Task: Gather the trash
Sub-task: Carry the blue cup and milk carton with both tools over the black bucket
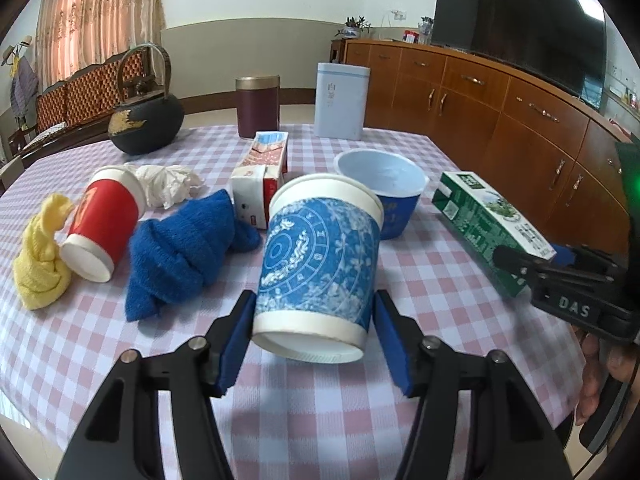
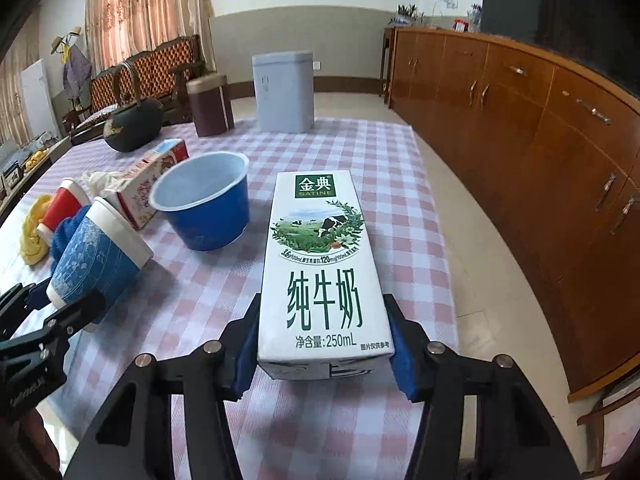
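Fingers of the left gripper [image 1: 314, 336], padded in blue, stand on either side of a blue patterned paper cup [image 1: 318, 264] lying tilted on the checked desk [image 1: 420, 272]; the left pad touches the cup's base, while the right pad seems just clear of it, though the fisheye bend makes that hard to judge. Far left on the desk lie a yellow cloth [image 1: 38, 256], a tipped red paper cup [image 1: 102, 224], crumpled tissue [image 1: 168, 182] and a blue cloth [image 1: 180, 248].

Right of the patterned cup stands a blue plastic tub [image 1: 384, 184]. Further right, the right gripper [image 2: 322, 356] is closed on the near end of a milk carton [image 2: 320, 264] that lies flat on the desk.

Risks, as a judgement: the cup is thin and tapered, so a hard squeeze at its base could crush it, and a loose one could let it roll away. The carton is held only at one end; lifted, it may sag, pivot or slip, and leftover milk could spill. Swinging either arm could knock the tub.
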`<state>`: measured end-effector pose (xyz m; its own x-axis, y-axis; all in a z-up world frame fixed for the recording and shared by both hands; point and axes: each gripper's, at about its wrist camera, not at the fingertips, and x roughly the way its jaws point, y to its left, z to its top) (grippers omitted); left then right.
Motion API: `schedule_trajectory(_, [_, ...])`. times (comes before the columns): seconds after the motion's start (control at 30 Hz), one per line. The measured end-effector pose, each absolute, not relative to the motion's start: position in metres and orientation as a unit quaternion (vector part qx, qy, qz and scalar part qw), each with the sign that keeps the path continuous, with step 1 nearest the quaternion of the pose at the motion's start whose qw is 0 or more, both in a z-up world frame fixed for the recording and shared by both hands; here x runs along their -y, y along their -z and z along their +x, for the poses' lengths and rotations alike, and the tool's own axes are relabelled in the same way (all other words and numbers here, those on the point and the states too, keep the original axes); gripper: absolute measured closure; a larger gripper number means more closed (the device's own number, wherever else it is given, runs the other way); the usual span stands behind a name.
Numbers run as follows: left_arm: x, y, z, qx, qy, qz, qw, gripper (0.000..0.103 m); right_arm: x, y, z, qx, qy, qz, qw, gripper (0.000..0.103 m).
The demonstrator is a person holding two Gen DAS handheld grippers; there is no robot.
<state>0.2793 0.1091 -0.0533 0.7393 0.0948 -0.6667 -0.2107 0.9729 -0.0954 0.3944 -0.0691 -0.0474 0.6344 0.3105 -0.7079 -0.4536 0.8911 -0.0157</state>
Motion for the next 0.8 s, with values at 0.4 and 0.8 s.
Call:
schedule_trajectory(0.4, [-0.083,0.03,0.238,-0.335,-0.066,-0.071,0.937,0.043,0.11,0.019,0.319,-0.334,-0.197,-0.097,0.917,0.046])
schedule_trajectory(0.8, [-0.038,0.017,0.197,-0.326,-0.023,-0.061,0.943,0.043,0.18,0.002,0.25,-0.31,-0.162,-0.076,0.934,0.046])
